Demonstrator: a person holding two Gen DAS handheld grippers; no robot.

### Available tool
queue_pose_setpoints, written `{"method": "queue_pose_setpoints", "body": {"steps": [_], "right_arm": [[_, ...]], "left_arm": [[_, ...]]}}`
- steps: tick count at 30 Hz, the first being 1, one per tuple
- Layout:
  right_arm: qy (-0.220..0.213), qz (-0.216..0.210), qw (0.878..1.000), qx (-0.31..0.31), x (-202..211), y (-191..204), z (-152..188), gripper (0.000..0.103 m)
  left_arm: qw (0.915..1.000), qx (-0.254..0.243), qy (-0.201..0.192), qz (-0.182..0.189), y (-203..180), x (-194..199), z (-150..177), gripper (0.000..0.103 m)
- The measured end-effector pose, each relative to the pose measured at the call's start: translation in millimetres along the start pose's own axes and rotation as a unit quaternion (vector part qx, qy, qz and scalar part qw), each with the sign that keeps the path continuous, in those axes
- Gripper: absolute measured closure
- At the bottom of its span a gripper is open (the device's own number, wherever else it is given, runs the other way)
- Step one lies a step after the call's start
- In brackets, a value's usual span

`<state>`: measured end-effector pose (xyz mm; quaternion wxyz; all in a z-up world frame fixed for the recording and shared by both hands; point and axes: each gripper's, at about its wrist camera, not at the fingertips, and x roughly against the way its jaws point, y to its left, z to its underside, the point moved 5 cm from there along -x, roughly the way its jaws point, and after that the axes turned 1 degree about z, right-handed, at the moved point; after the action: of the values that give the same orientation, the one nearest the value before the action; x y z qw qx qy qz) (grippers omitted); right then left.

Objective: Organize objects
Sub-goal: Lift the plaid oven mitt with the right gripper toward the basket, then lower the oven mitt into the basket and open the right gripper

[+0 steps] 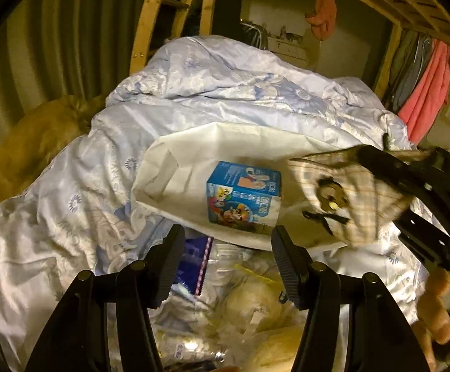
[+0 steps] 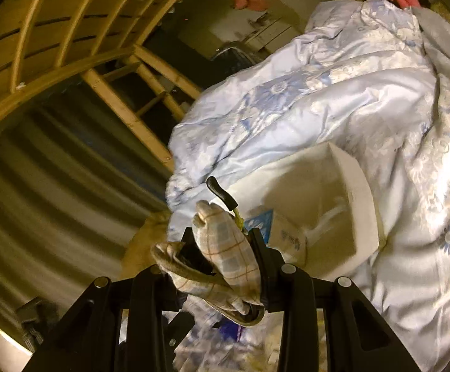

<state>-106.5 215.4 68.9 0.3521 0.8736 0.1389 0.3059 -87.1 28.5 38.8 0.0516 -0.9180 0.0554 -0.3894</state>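
The right gripper [image 2: 221, 241] is clamped on a plaid fabric pouch [image 2: 225, 248], its jaws pinching the soft cloth near the middle, so that a black zipper pull [image 2: 220, 192] on a yellow cord sticks out ahead of the fingertips and a folded flap hangs below. The pouch hangs in the air just beside the mouth of a white open box [image 1: 175, 155] that lies tilted on a rumpled pale blue floral duvet [image 1: 193, 93]. The likeliest trouble is that the limp pouch slips or sags out of the pinch, since only a fold of cloth is held; the dangling flap or the cord could also catch the box's rim and tip the box, which rests on soft, uneven bedding and looks easy to shift. A release short of the opening would probably drop the pouch onto the duvet or into the clutter below. The left gripper [image 1: 228, 257] has its jaws apart and holds nothing, hovering over a heap of clear plastic bags [image 1: 243, 303] near the box's lower edge, so it could steady the box if needed. Inside the white box stands a small blue carton [image 1: 243, 198] with cartoon print, resting against the lower wall; the remainder of the interior looks bare.
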Motion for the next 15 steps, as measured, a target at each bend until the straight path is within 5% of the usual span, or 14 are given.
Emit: {"method": "queue_pose_setpoints", "body": {"steps": [7, 11, 15], "right_arm": [[-0.021, 0.050, 0.998, 0.008, -14, -9, -16, 0.067], [-0.047, 0.074, 0.996, 0.035, -6, -22, -7, 0.053], [-0.066, 0.080, 0.994, 0.034, 4, -35, -4, 0.051]], "left_arm": [[0.9994, 0.003, 0.018, 0.029, -3, -2, 6, 0.046], [0.9991, 0.003, 0.035, 0.022, -1, -4, 14, 0.046], [0.9983, -0.001, 0.054, 0.021, 4, -5, 20, 0.046]]}}
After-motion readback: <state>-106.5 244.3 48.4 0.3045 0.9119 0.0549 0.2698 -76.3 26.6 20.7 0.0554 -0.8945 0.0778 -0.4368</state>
